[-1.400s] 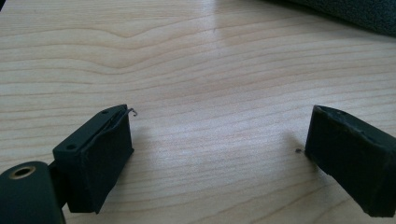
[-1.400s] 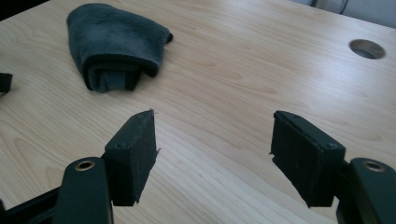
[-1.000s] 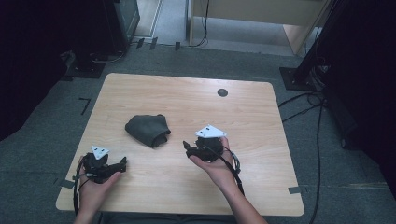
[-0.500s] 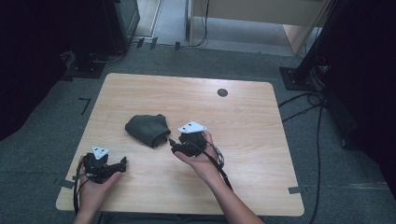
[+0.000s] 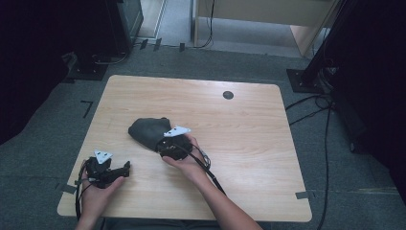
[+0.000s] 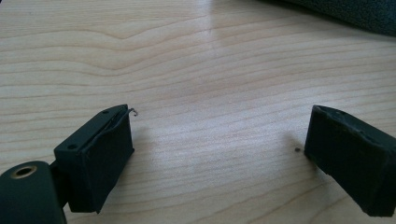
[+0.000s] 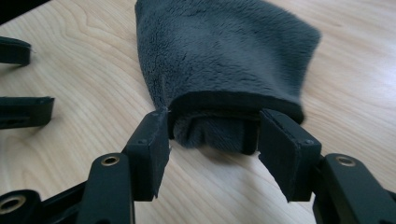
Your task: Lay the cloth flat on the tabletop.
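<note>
Grey fleece cloth [image 7: 224, 56] lies bunched on the wooden tabletop [image 5: 249, 124], a little left of its middle in the high view, with its dark hemmed edge turned toward the person. From the right gripper view, the two black fingers [image 7: 149, 149] of the right gripper [image 7: 212, 151] stand spread on either side of that hem, close to the fabric at both sides but not pressed onto it; a fold of cloth sits in the gap between them. In the high view the right gripper [image 5: 173, 143] sits at the cloth's near edge, held by the right hand [image 5: 184, 160]. The left gripper [image 6: 215, 149] has its fingers [image 6: 100, 158] spread wide over bare wood, gripping nothing. It rests near the tabletop's front left corner in the left hand [image 5: 98, 189], well apart from the cloth. A small dark round spot [image 5: 228, 95] marks the tabletop's far side.
</note>
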Motion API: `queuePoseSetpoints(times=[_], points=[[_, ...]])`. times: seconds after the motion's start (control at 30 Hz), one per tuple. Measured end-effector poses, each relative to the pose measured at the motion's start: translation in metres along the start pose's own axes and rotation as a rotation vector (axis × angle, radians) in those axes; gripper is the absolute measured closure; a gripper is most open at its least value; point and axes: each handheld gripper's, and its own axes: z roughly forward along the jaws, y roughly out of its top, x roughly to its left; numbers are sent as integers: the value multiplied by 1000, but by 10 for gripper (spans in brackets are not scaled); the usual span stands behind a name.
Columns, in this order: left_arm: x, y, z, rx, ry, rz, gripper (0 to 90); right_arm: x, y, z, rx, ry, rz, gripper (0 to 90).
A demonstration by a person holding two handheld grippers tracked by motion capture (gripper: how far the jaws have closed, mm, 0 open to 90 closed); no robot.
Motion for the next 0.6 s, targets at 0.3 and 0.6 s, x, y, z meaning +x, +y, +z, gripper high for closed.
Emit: queuePoseSetpoints(times=[0.3,0.6], points=[[-1,0,0,-2,-2,4,73,1,-3,12,-6,-13,-18,885],[-3,3,-2,21,-1,5,134,-14,-16,-32,-61,15,-49,891]])
